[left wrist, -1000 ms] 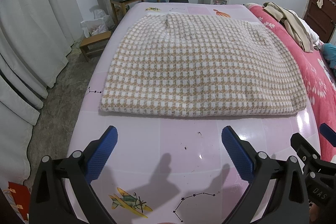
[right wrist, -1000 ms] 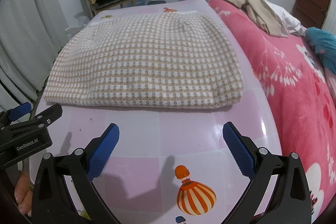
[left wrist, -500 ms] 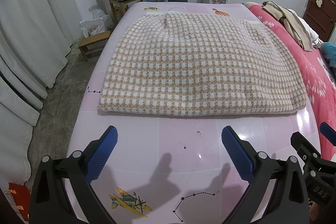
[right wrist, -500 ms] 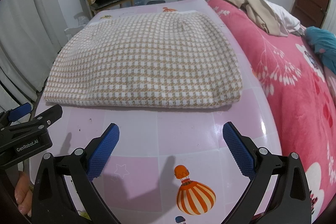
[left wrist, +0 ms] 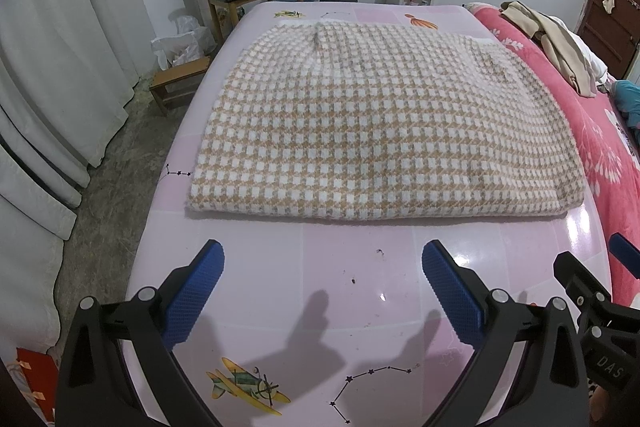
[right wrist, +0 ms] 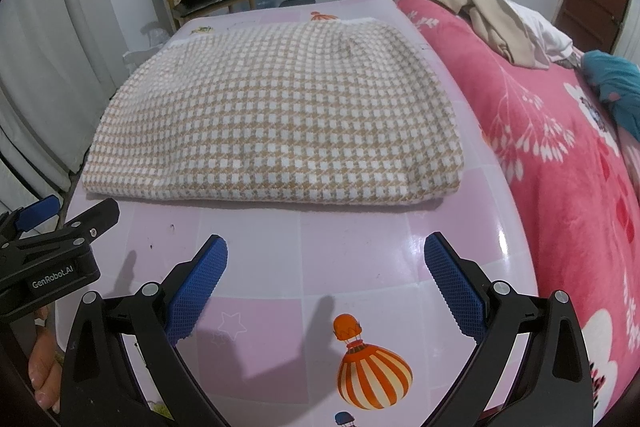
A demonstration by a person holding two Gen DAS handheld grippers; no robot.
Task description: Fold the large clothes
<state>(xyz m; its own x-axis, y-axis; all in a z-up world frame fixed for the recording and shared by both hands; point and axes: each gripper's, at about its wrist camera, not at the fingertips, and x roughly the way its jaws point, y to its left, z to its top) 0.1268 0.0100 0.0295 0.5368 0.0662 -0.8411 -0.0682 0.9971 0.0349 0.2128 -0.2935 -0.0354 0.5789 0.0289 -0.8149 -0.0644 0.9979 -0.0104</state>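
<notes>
One checked garment (left wrist: 384, 131), already folded to a thick rectangle, fills the middle of the pink table (left wrist: 304, 287). To fold again, I'd pinch both near corners together and carry them evenly. Left tongs (left wrist: 322, 291) and right tongs (right wrist: 324, 287) hover spread, empty, at lower frame. No containers show.

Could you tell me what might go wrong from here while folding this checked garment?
1. The checked garment looks thick and already folded, so an open tool such as the left tool may pinch only the top layer and peel it apart.
2. The pink table cover looks glossy; the bundle could slide instead of folding.
3. The right tool sits close beside the left one, so they could collide.
</notes>
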